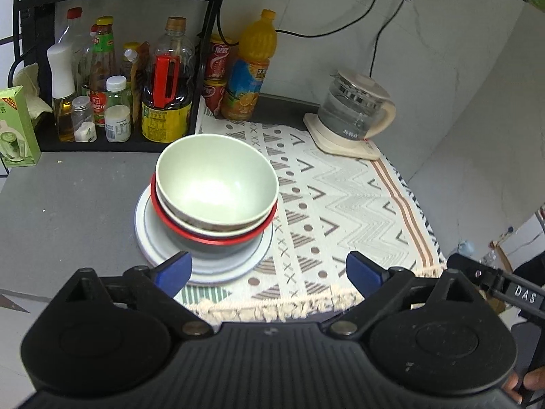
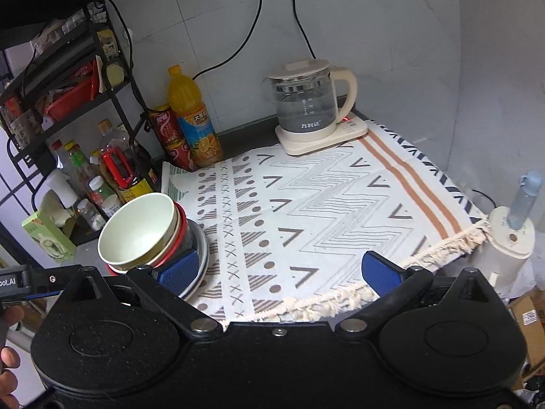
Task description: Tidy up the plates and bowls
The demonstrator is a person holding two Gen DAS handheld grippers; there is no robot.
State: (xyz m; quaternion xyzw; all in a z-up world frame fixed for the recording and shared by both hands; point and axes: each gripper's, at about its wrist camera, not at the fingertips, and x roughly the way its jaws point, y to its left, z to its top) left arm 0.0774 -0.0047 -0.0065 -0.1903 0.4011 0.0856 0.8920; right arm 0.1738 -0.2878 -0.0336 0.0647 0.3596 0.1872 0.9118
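Left wrist view. The left gripper [image 1: 269, 271] is seen with its blue pads spread wide apart and nothing between them. A stack of dishes is seen just beyond the left pad: a pale green bowl [image 1: 216, 184] is nested on top, a cream bowl [image 1: 177, 216] below it, a red-rimmed dark bowl [image 1: 211, 243] under that, and all are carried on white plates [image 1: 150, 238]. The stack sits on the grey desk [image 1: 68, 197], straddling the left edge of the patterned cloth [image 1: 340, 204]. A glass kettle [image 1: 354, 105] is noted on its base at the far right corner of the cloth. An orange juice bottle [image 1: 253, 64] and red cans [image 1: 218, 61] stand at the cloth's far edge, against the wall. A black rack of condiment bottles [image 1: 115, 85] occupies the far left of the desk.

Right wrist view. The right gripper [image 2: 279, 271] is likewise seen with its pads well apart and empty, over the near edge of the cloth. The same stack is seen at the left, partly hidden behind the left pad, topped by the pale green bowl. The kettle is seen at the far edge, right of centre.
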